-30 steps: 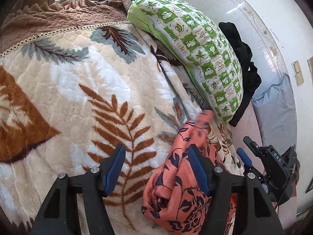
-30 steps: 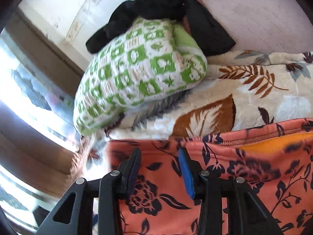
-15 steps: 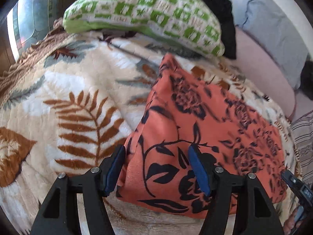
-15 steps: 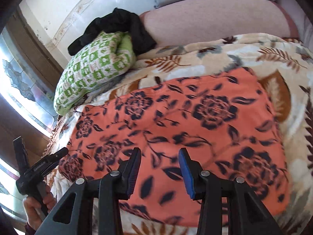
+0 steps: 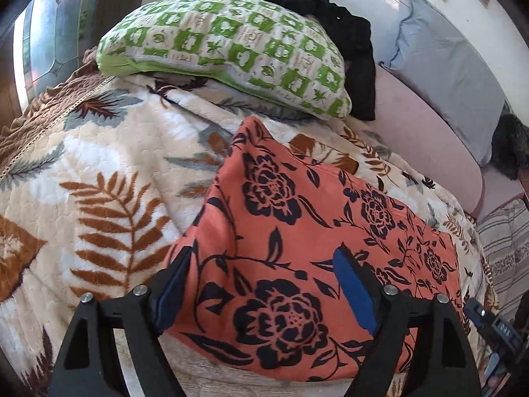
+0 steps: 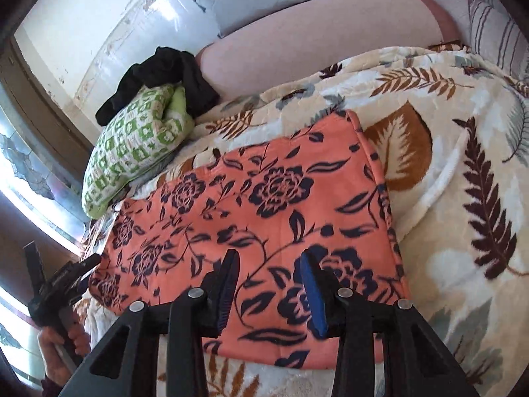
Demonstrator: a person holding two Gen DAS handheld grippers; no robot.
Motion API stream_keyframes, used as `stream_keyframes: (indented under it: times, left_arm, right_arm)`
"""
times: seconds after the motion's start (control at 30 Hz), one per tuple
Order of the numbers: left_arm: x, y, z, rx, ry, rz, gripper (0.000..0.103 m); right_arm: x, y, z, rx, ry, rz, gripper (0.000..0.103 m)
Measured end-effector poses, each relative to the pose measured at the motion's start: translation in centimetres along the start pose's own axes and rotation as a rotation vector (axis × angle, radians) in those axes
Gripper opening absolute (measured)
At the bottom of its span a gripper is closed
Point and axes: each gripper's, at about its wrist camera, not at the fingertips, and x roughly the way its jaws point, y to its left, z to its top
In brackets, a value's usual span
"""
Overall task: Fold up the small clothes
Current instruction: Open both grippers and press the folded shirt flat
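An orange garment with dark floral print [image 5: 297, 231] lies spread flat on the leaf-patterned blanket [image 5: 99, 178]. My left gripper [image 5: 261, 284] is open and hovers above the garment's near end, holding nothing. In the right wrist view the same garment [image 6: 264, 198] lies flat as a rectangle. My right gripper [image 6: 269, 284] is open above its near edge, empty. The left gripper also shows at the left edge of the right wrist view [image 6: 62, 281], held in a hand beside the garment's far end.
A green and white checked pillow [image 5: 224, 46] lies at the head of the bed with a black garment [image 5: 334, 29] draped behind it. A grey pillow [image 5: 446, 66] and pink sheet [image 5: 423, 132] lie to the right. A window [image 6: 29, 178] is at the left.
The garment was bunched and held up a second ago; it now lies spread flat on the blanket. Both grippers have pulled back above its near edge with jaws open.
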Motion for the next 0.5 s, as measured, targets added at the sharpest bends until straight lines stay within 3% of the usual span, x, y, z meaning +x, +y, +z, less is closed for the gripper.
stream_keyframes:
  times: [0.1,0.2,0.3,0.4,0.5]
  left_arm:
    - [1.6,-0.9,-0.5,0.064,0.041,0.067,0.093]
    - [3.2,-1.6,-1.5,0.174,0.084,0.154,0.094]
    - [3.4,-3.0,-2.2,0.283,0.077,0.231,0.096]
    - [1.0,-3.3,-2.0,0.263,-0.03,0.17,0.096]
    - [0.1,-3.8,-2.0,0.245,-0.037,0.115,0.096]
  right_arm:
    - [2.1,-1.1,1.4,0.04,-0.012,-0.031,0.042]
    - [5.8,-3.4,1.6,0.103,0.1,-0.08,0.041]
    - [5.1,-2.8,2.1,0.111,0.07,-0.074,0.042]
    - [3.7,-0.5,2.2,0.042,0.001,-0.022,0.042]
    - [3.1,3.1,1.4,-0.04,-0.016,0.085,0.042]
